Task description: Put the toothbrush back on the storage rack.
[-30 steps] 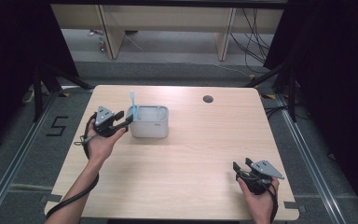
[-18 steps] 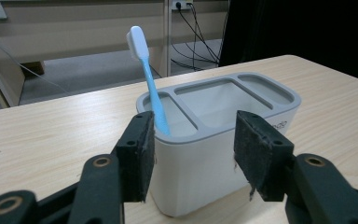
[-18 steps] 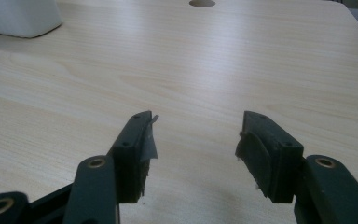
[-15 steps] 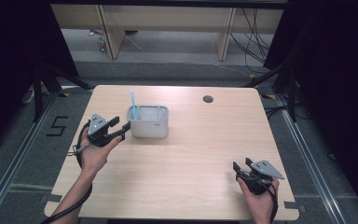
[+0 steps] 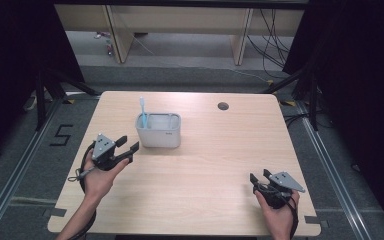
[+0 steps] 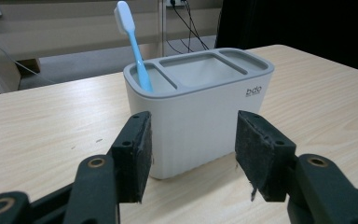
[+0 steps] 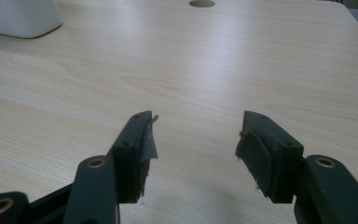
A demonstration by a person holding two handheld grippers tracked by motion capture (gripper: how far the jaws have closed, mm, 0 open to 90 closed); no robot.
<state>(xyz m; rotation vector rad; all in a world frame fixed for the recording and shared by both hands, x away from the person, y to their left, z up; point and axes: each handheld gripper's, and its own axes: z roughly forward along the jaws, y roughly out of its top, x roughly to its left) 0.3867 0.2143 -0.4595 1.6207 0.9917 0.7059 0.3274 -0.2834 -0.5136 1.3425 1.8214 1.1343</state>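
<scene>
A white ribbed holder [image 5: 158, 131] with a grey top [image 6: 200, 67] of three compartments stands on the wooden table [image 5: 205, 150], left of centre. A light blue toothbrush [image 5: 143, 111] [image 6: 133, 42] stands upright in its end compartment, head up. My left gripper [image 5: 128, 143] [image 6: 192, 156] is open and empty, a little in front and to the left of the holder, aimed at it. My right gripper [image 5: 260, 176] [image 7: 195, 154] is open and empty low over the table near the front right corner.
A round cable hole [image 5: 223, 106] [image 7: 202, 3] sits in the table near its far edge. Black cables trail from both grippers. Beyond the table lie a grey floor, wooden furniture legs [image 5: 117, 40] and loose cables.
My left gripper has drawn back from the holder toward the front left of the table, still open. The toothbrush stays in the holder. My right gripper has not moved.
</scene>
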